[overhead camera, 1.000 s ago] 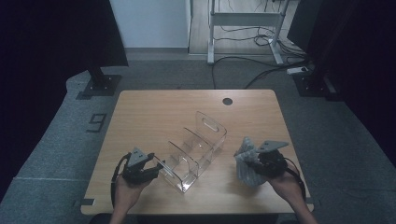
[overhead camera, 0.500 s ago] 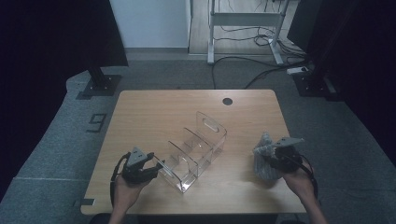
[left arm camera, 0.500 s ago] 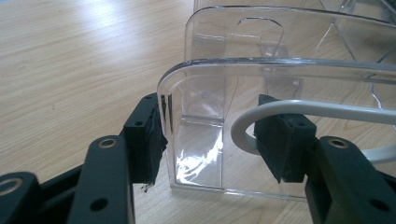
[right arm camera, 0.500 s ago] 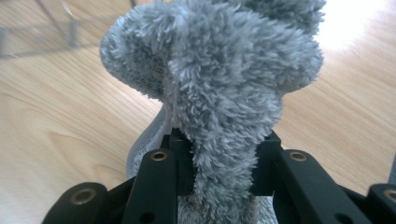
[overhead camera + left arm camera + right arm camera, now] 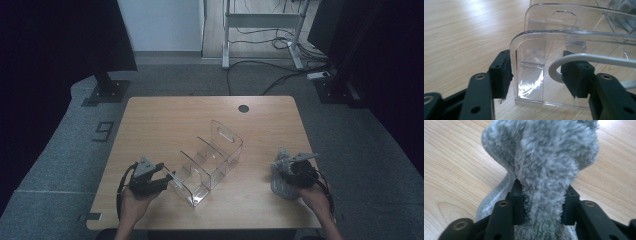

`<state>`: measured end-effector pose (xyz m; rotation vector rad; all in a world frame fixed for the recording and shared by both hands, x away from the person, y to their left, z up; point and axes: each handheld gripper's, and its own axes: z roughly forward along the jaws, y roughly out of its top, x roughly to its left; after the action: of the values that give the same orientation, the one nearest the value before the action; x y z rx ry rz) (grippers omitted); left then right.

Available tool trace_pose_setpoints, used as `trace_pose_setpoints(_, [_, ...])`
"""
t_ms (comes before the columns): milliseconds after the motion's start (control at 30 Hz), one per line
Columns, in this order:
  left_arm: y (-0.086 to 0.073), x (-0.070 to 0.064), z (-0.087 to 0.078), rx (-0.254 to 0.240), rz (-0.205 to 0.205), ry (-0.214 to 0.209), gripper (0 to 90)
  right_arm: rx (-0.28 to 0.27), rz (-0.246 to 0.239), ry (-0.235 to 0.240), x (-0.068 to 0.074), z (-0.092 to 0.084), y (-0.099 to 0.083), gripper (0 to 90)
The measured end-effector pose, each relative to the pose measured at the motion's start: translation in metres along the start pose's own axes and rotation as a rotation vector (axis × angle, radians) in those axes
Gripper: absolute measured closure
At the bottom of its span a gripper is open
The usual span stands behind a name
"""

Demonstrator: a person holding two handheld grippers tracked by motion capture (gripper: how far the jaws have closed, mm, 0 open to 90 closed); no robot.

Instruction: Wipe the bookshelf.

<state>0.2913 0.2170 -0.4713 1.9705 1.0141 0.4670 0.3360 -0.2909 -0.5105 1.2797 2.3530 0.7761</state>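
Note:
A clear plastic organizer point(image 5: 212, 160) with several upright dividers stands slantwise at mid-table. My left gripper point(image 5: 167, 180) is at its near left corner. In the left gripper view the jaws straddle the corner of the near wall point(image 5: 574, 42), one pad point(image 5: 502, 72) against the wall's edge, and the gripper point(image 5: 536, 75) grips it. A grey fluffy cloth point(image 5: 281, 175) lies bunched on the table at the right. My right gripper point(image 5: 287, 172) holds a fold of the cloth point(image 5: 544, 167) between its pads point(image 5: 517, 202). Its jaws have just been opening, with both pads still on the cloth.
The wooden table point(image 5: 165, 125) has a round cable hole point(image 5: 243, 108) near its far edge. Beyond it, cables and a metal frame point(image 5: 260, 30) stand on the grey floor. A white cable point(image 5: 599, 58) loops across the left gripper view.
My right hand has carried the cloth to the right and down onto the table, away from the organizer. The left hand and the organizer have stayed put.

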Motion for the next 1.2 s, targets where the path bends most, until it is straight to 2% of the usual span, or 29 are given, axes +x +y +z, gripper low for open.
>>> trace_pose_setpoints(167, [-0.002, 0.007, -0.001, 0.001, -0.043, -0.023, 26.3, 0.002, 0.014, 0.018, -0.003, -0.008, 0.002, 36.1])
trace_pose_setpoints(267, [-0.003, 0.007, -0.003, 0.005, -0.044, -0.016, 22.9, -0.029, 0.009, 0.036, -0.002, -0.02, 0.009, 29.9])
trace_pose_setpoints(367, [-0.003, 0.004, -0.006, 0.009, -0.032, -0.006, 21.3, -0.06, -0.017, 0.039, 0.0, -0.03, 0.019, 28.3])
trace_pose_setpoints(533, [-0.005, 0.002, -0.007, 0.005, -0.016, -0.002, 18.7, -0.115, -0.042, 0.087, 0.01, -0.038, 0.041, 27.5])
trace_pose_setpoints(633, [-0.008, 0.004, -0.009, -0.014, -0.011, -0.066, 15.0, -0.136, -0.059, 0.12, 0.019, -0.035, 0.055, 27.3])
trace_pose_setpoints(733, [-0.013, 0.006, -0.012, -0.038, -0.011, -0.107, 15.3, -0.147, -0.08, 0.151, 0.028, -0.03, 0.066, 27.3])
trace_pose_setpoints(900, [-0.017, 0.003, -0.021, -0.022, -0.004, -0.083, 15.5, -0.155, -0.118, 0.195, 0.044, -0.017, 0.084, 27.5])
trace_pose_setpoints(967, [-0.019, 0.0, -0.022, 0.001, 0.005, -0.055, 16.3, -0.162, -0.13, 0.214, 0.048, -0.012, 0.09, 27.7])
trace_pose_setpoints(1133, [-0.021, -0.002, -0.013, 0.05, 0.003, -0.014, 16.2, -0.175, -0.136, 0.257, 0.055, 0.0, 0.104, 27.4])
trace_pose_setpoints(1200, [-0.021, -0.001, -0.011, 0.05, -0.007, -0.019, 15.0, -0.18, -0.137, 0.287, 0.057, 0.004, 0.109, 26.7])
